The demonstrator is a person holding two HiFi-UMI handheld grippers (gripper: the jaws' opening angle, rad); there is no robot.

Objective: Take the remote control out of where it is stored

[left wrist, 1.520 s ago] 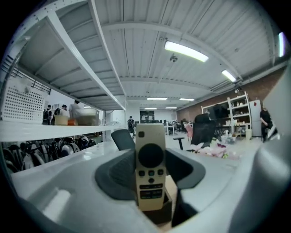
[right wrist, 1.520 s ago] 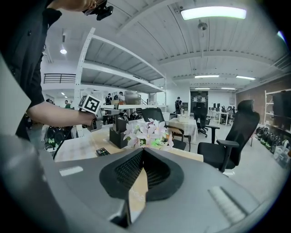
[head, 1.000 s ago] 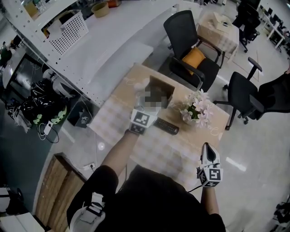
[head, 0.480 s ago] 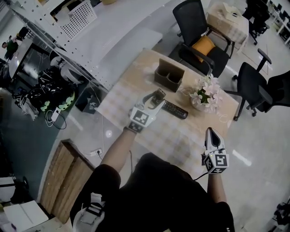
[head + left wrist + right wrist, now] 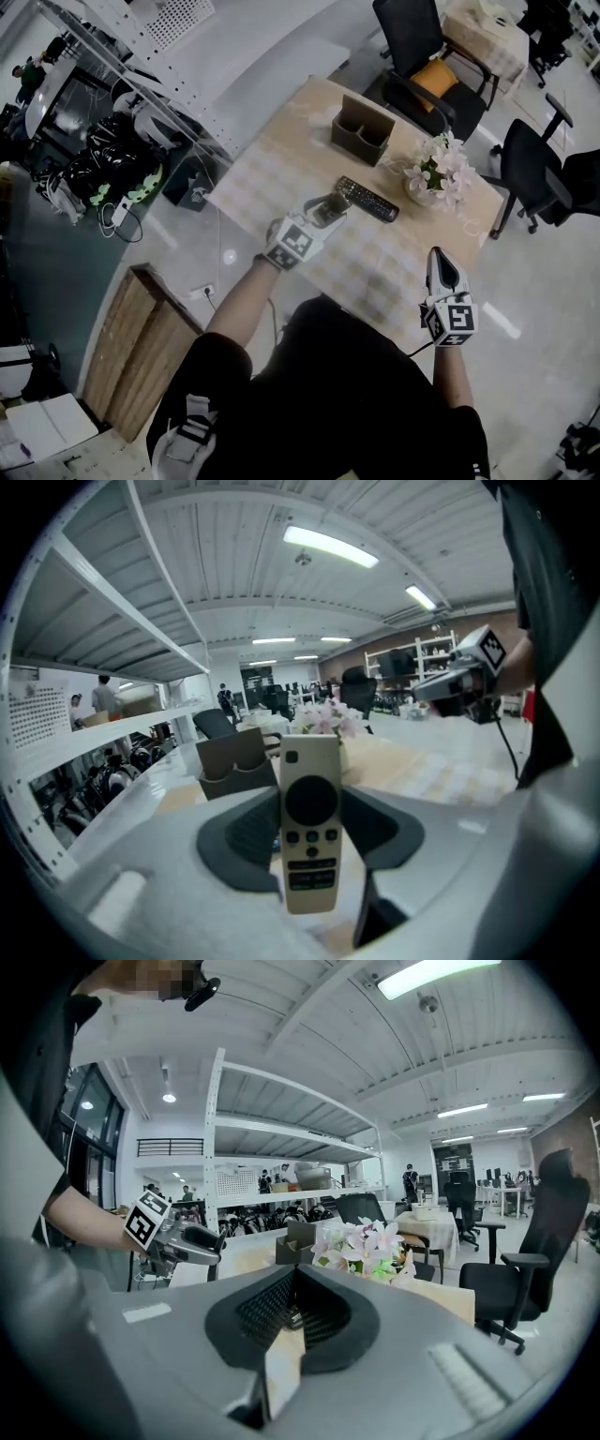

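My left gripper (image 5: pixel 319 217) is shut on a pale slim remote control (image 5: pixel 330 205) with a round black pad, holding it upright above the near part of the checked table (image 5: pixel 272 169). In the left gripper view the remote (image 5: pixel 309 836) stands between the dark pads (image 5: pixel 246 832). The brown two-pocket holder (image 5: pixel 362 131) stands at the table's far side, apart from the remote, and shows behind it as the holder (image 5: pixel 234 759). My right gripper (image 5: pixel 442 272) hangs shut and empty past the table's near right corner; in its own view the right gripper (image 5: pixel 298 1309) has its pads together.
A black remote (image 5: pixel 367 199) lies flat mid-table. A pot of pink and white flowers (image 5: pixel 437 171) stands at the right. Black office chairs (image 5: pixel 427 56) stand behind the table, one with an orange cushion. A long white shelf bench (image 5: pixel 225 47) runs along the left.
My left gripper has drawn back from the holder toward me with the pale remote in it. The right gripper has barely moved.
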